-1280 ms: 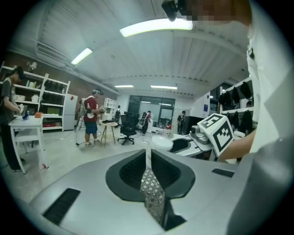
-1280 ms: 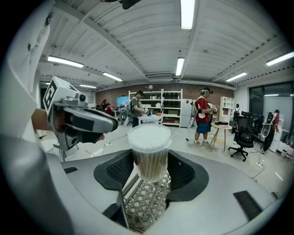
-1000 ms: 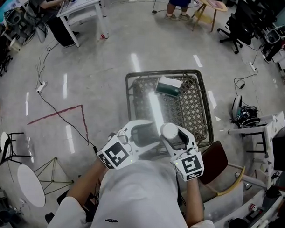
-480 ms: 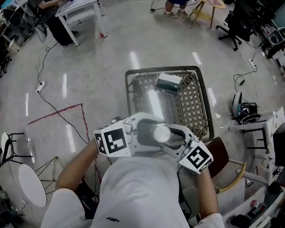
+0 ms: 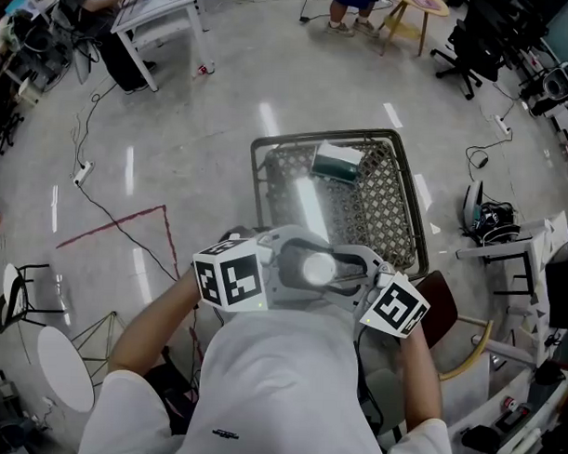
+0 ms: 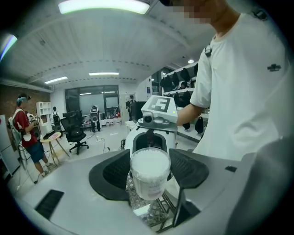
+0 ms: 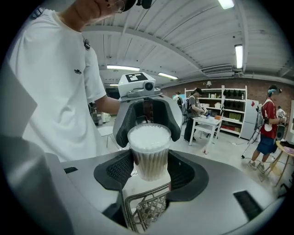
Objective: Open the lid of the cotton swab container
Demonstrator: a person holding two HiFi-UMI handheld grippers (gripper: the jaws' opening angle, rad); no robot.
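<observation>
A clear round cotton swab container (image 5: 318, 267) with a white top stands upright between my two grippers, which face each other in front of the person's chest. My right gripper (image 7: 149, 172) is shut on the container's body (image 7: 149, 153), where the swab sticks show through. My left gripper (image 6: 149, 170) has the container's upper part (image 6: 150, 174) between its pads. Its jaws have just been closing, and the pads stand close beside it without a clear press. In the head view the left gripper (image 5: 304, 265) comes from the left and the right gripper (image 5: 334, 272) from the right.
A wire basket (image 5: 258, 174) on a frame stands just ahead and below, with a teal-and-white box (image 5: 337, 163) in it. A chair (image 5: 448, 320) is at the right. Cables cross the glossy floor at the left. Desks and people are farther off.
Both grippers have rolled and drawn slightly closer to the chest, their marker cubes turning. The container between them has shifted a little to the left in the head view.
</observation>
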